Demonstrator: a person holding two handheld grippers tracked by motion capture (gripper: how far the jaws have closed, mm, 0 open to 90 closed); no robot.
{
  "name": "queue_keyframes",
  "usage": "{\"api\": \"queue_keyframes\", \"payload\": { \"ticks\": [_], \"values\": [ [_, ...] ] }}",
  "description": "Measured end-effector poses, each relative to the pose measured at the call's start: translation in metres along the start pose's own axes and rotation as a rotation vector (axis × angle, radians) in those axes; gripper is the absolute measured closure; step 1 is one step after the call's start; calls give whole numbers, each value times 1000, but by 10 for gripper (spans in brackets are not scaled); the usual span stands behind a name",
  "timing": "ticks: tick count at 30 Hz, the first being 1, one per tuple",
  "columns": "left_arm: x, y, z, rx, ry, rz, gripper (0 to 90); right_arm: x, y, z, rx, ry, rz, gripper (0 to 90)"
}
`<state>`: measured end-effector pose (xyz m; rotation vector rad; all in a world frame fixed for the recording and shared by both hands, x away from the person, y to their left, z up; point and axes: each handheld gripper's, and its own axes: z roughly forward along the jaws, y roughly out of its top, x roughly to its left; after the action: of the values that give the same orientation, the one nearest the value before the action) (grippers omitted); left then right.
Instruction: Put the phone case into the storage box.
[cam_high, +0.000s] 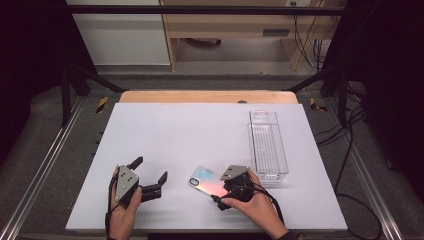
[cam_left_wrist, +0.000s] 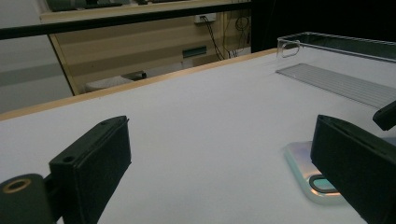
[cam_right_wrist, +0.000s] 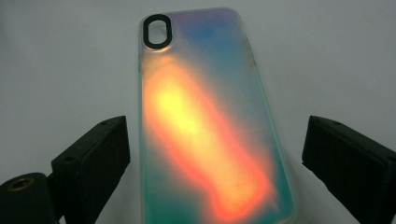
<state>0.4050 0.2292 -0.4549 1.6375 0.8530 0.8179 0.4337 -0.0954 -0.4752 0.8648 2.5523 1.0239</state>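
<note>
right gripper (cam_high: 220, 192) over phone case (cam_high: 207, 182), jaws apart, straddling its long sides, no contact | case flat on white table (cam_high: 200, 130), near-right, just beside clear bin (cam_high: 268, 145) | left gripper (cam_high: 150, 175) idle, jaws apart, holding nothing | tip: centre, drop low, squeeze both edges evenly

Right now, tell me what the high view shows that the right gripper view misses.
High view alone: the clear plastic rectangular bin, the left gripper open, both hands, the white table's edges. Right gripper view alone: the case's black oval camera cutout up close, and its own jaws apart on either side. Both: the iridescent phone case lying flat.
</note>
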Motion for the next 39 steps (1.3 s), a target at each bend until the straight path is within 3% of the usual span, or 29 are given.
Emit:
{"api": "queue_keyframes", "payload": {
  "ticks": [10, 13, 16, 21, 30, 39],
  "values": [
    [-2, 0, 1, 0, -6, 5, 46, -1, -11, 8, 1, 6, 0, 66],
    [-2, 0, 1, 1, -8, 7, 45, -1, -13, 8, -13, 9, 3, 75],
    [-3, 0, 2, 4, -12, 9, 45, -1, -16, 6, -32, 13, -5, 143],
    [-4, 0, 3, 7, -16, 10, 45, 0, -21, 4, -66, 13, -3, 153],
    [-2, 0, 3, -1, -24, -17, 45, 2, -17, 4, -44, 4, -6, 176],
    [1, 0, 2, -7, -27, -49, 46, 8, -11, 2, -68, -17, -38, 177]
  ]
}}
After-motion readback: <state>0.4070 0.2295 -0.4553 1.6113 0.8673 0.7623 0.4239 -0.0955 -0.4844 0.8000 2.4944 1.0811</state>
